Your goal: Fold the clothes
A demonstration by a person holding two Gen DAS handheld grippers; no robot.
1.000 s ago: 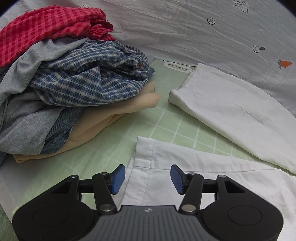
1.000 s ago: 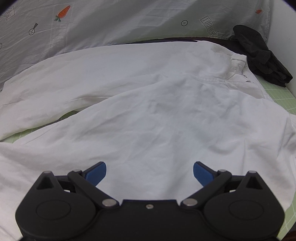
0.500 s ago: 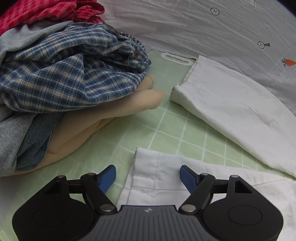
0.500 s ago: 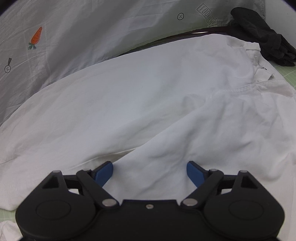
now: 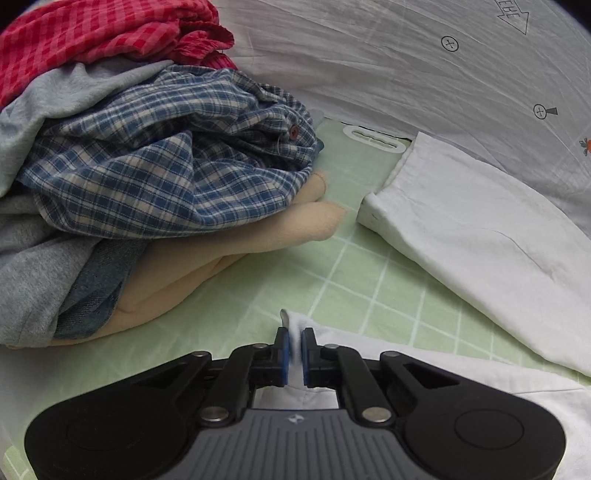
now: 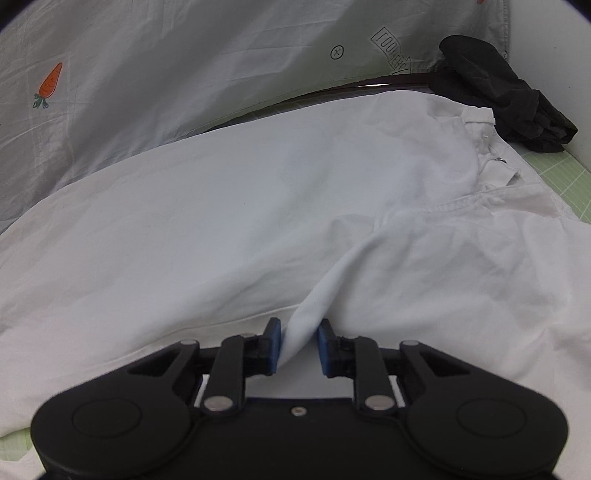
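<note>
White trousers (image 6: 258, 206) lie spread on a green gridded mat (image 5: 332, 273). In the left wrist view one leg (image 5: 480, 236) stretches to the right, and the hem of the other leg (image 5: 369, 343) is at my gripper. My left gripper (image 5: 294, 354) is shut on that hem corner. In the right wrist view my right gripper (image 6: 298, 345) is shut on a pinched ridge of the white cloth near the crotch, with the waistband (image 6: 491, 162) at the far right.
A heap of clothes is at the left: a blue plaid shirt (image 5: 166, 177), a red checked garment (image 5: 92, 33), grey items (image 5: 33, 273) and a beige piece (image 5: 229, 258). A black garment (image 6: 498, 96) lies at the far right. A grey printed sheet (image 6: 184, 74) hangs behind.
Both grippers went from open to shut on the white trousers: the left on the hem corner, the right on a fold of cloth between the legs.
</note>
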